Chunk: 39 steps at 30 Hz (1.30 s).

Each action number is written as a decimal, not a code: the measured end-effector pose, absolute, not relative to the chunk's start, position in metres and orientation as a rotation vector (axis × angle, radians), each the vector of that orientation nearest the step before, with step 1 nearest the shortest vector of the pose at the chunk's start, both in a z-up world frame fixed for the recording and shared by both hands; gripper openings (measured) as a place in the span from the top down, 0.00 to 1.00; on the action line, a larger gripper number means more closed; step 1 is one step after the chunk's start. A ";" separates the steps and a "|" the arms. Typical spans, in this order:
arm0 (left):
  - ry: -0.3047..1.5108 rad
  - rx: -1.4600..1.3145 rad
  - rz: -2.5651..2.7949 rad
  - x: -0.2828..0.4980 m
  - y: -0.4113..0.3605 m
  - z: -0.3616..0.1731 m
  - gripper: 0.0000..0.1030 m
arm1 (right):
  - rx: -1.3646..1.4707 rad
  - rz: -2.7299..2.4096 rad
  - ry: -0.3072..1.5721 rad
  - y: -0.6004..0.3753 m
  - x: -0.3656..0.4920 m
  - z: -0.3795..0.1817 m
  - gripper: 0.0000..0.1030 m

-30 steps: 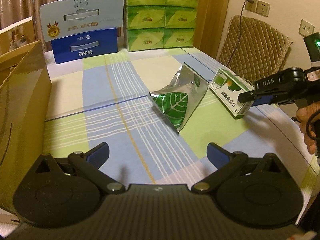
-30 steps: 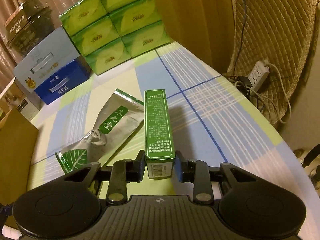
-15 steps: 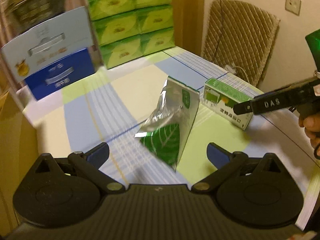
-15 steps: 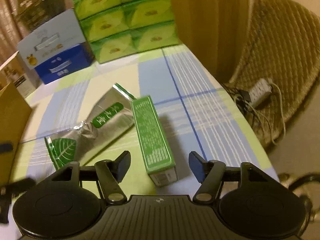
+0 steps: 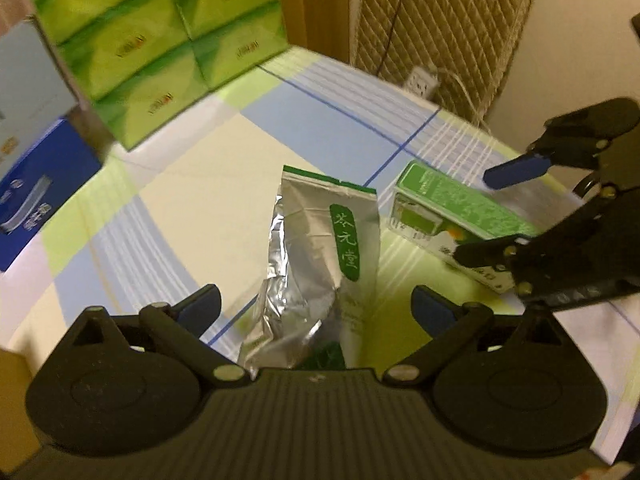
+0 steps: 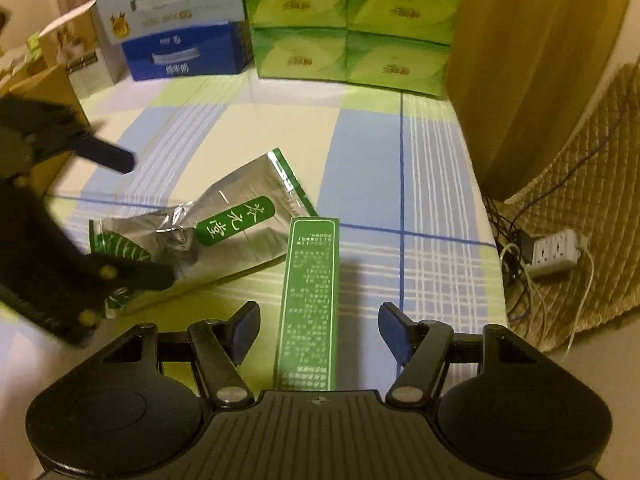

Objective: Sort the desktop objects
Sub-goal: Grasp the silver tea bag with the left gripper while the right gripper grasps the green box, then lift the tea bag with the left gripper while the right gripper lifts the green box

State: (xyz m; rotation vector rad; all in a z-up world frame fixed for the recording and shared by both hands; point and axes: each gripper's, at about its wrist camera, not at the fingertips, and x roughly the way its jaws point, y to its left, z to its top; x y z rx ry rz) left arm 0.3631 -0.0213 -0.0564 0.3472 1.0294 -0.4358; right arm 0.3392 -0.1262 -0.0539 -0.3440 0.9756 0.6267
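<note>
Only the right wrist view shows a power strip (image 6: 558, 251) on the floor. One foil pouch (image 5: 320, 256) lies between the left gripper (image 5: 316, 310)'s spread fingers, one green box (image 6: 312, 300) between the right gripper (image 6: 318, 330)'s spread, untouching fingers.

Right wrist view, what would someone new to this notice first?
The green box lying flat between the open fingers of the right tool, which has just let it go. Left of it lies a crinkled silver pouch, with the left tool reaching in over it. Green tissue packs stand stacked at the table's far edge.
</note>
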 end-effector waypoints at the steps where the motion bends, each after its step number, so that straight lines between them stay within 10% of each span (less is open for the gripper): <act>1: 1.042 0.353 -0.442 0.367 -0.022 -0.060 0.06 | -0.354 0.628 0.980 -0.126 0.340 -0.055 0.39; 17: 1.124 0.457 -0.487 0.388 -0.034 -0.099 0.28 | -0.382 0.662 1.000 -0.123 0.350 -0.083 0.40; 24: 1.153 0.444 -0.451 0.371 -0.031 -0.090 0.52 | -0.372 0.641 1.010 -0.121 0.345 -0.081 0.73; 39: 1.272 0.252 -0.285 0.228 0.025 -0.078 0.54 | -0.206 0.723 1.121 -0.106 0.265 -0.054 0.73</act>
